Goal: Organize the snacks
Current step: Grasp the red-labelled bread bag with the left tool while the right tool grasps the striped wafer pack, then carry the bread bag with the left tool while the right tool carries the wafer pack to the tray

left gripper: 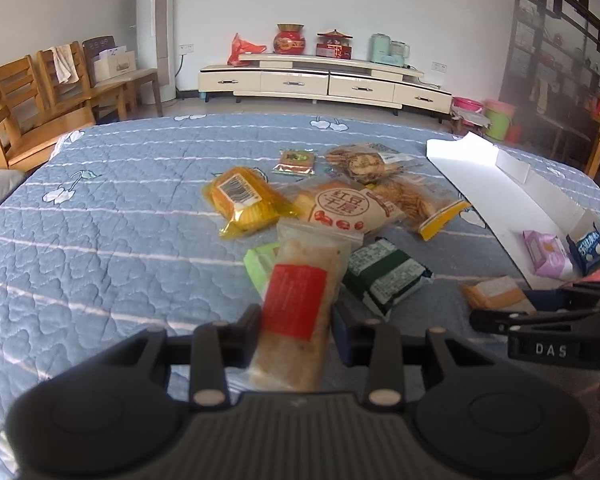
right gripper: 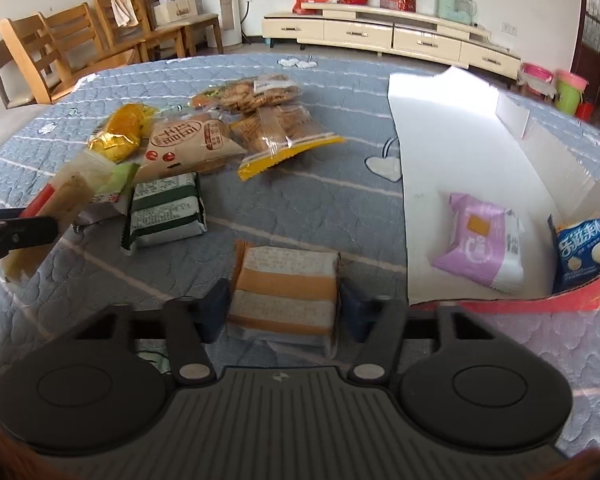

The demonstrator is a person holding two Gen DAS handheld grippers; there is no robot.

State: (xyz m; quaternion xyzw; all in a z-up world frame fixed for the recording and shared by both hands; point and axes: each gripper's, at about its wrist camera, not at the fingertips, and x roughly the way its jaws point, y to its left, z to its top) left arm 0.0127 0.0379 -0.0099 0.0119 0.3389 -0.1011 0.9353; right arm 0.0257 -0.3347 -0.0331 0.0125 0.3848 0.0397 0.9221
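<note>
My left gripper (left gripper: 296, 320) is shut on a long clear snack bar with a red label (left gripper: 300, 300), held above the quilted table; the bar also shows in the right wrist view (right gripper: 56, 208). My right gripper (right gripper: 284, 304) is shut on an orange-and-white striped snack pack (right gripper: 286, 292), which also shows in the left wrist view (left gripper: 496, 294). A white box with a red rim (right gripper: 480, 160) lies at the right. It holds a purple packet (right gripper: 480, 248) and a blue cookie packet (right gripper: 586, 250).
Loose snacks lie mid-table: a green-and-white pack (right gripper: 166, 210), a light green packet (left gripper: 260, 264), a round-label bread bag (left gripper: 340, 208), a yellow cake pack (left gripper: 244, 204), cracker bags (left gripper: 412, 200), and a small packet (left gripper: 296, 162). Wooden chairs (left gripper: 28, 100) stand left.
</note>
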